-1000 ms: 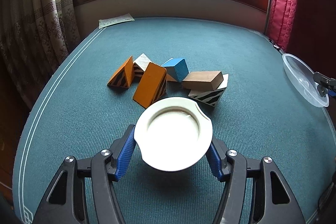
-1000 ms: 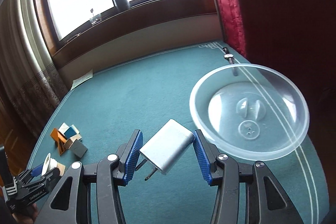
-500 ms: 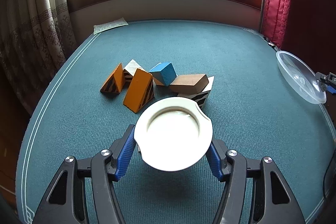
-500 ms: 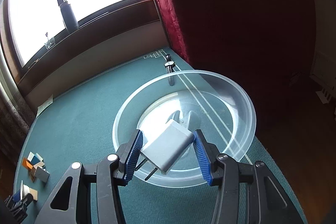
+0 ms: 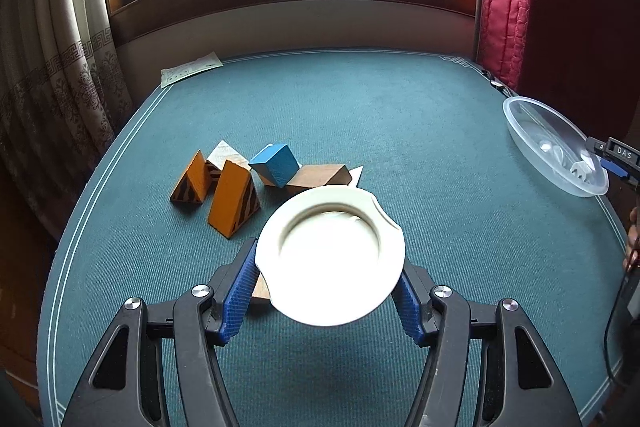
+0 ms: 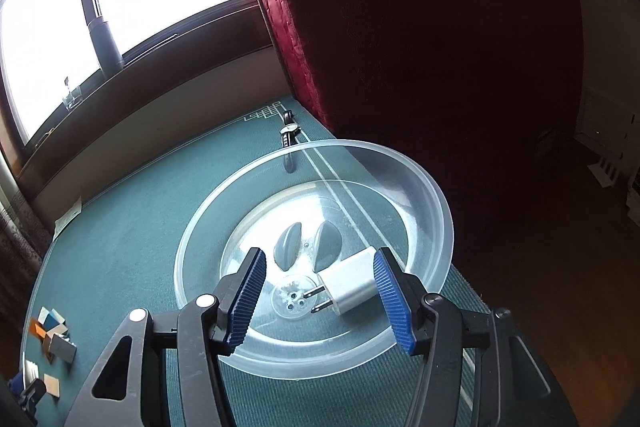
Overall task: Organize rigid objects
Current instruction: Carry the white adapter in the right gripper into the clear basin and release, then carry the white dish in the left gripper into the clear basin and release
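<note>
My left gripper [image 5: 326, 291] is shut on a small white plate [image 5: 330, 255] and holds it above the green table, just in front of a pile of wooden blocks [image 5: 256, 179]. My right gripper [image 6: 320, 295] is open over a clear plastic bowl [image 6: 436, 211] at the table's right edge. A white plug charger [image 6: 352, 285] lies inside the bowl between the fingers, prongs pointing left. The bowl also shows in the left wrist view [image 5: 532, 147], with the charger [image 5: 582, 169] in it.
A small brown block [image 5: 260, 291] lies on the table under the plate. A wristwatch [image 6: 289, 131] lies beyond the bowl near the red curtain [image 6: 360, 27]. A paper sheet [image 5: 191, 69] lies at the table's far left corner.
My right gripper moved over the bowl, opened and let go of the charger, which now lies in the bowl. My left gripper drew back slightly with the plate.
</note>
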